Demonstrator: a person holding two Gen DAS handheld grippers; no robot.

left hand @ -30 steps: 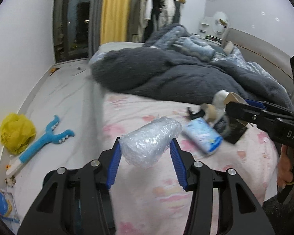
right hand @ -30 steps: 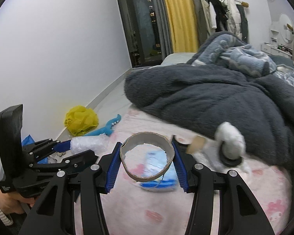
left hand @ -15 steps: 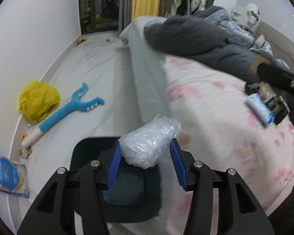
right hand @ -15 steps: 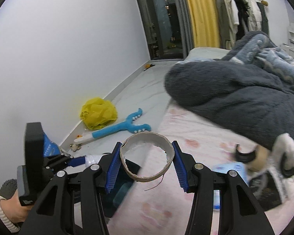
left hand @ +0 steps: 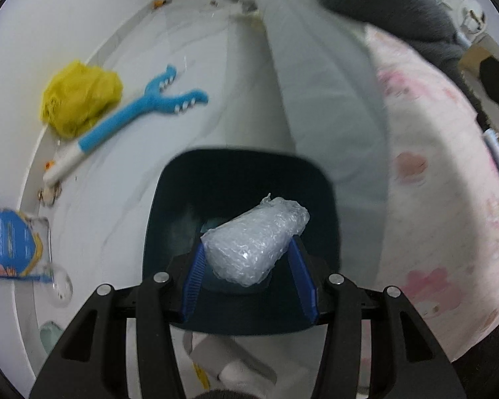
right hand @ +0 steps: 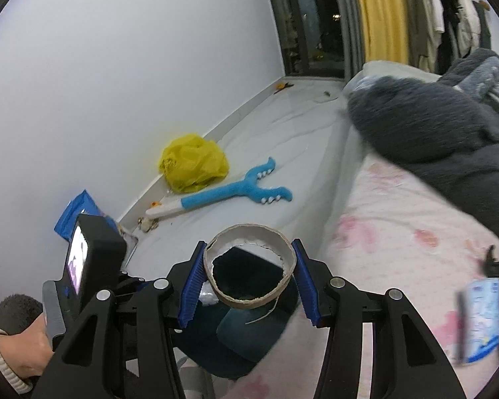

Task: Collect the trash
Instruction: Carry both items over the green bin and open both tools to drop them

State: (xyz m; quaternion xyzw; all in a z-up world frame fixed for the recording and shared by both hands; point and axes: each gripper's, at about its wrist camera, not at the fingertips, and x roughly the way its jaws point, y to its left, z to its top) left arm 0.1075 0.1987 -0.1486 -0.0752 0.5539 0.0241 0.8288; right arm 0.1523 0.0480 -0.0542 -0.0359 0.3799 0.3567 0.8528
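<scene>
Two claws, each held in a person's hand, carry trash over a dark teal bin (left hand: pixel 326 199) that stands on the pale floor (left hand: pixel 189 66) right beside a bed.

Seen from the left wrist, the left claw (left hand: pixel 248 267) points steeply down into the bin's open mouth. Its blue pads (left hand: pixel 193 274) are clenched on a roll of clear bubble wrap (left hand: pixel 254 241), which lies tilted between them – one end raised toward the bed side.

Seen from the right wrist, the right claw (right hand: pixel 249 272) grips a brown cardboard tape ring (right hand: pixel 249 267) by its outer sides, the ring's hole facing the camera. Through and below the ring the same bin (right hand: pixel 246 335) shows, at the edge of the pink flowered bedsheet (right hand: pixel 382 239). The left claw's black body sits at lower left, held by a hand (right hand: pixel 26 349) in a pale knit cuff.

On the floor by the white wall lie a crumpled yellow bag (right hand: pixel 193 163), a blue plush stick toy with a forked end (right hand: pixel 229 194) and a blue packet (left hand: pixel 8 242). A dark grey fleece blanket (right hand: pixel 449 133) is heaped on the bed, and a small blue-and-white tissue pack (right hand: pixel 480 319), blurred, lies on the sheet at right.
</scene>
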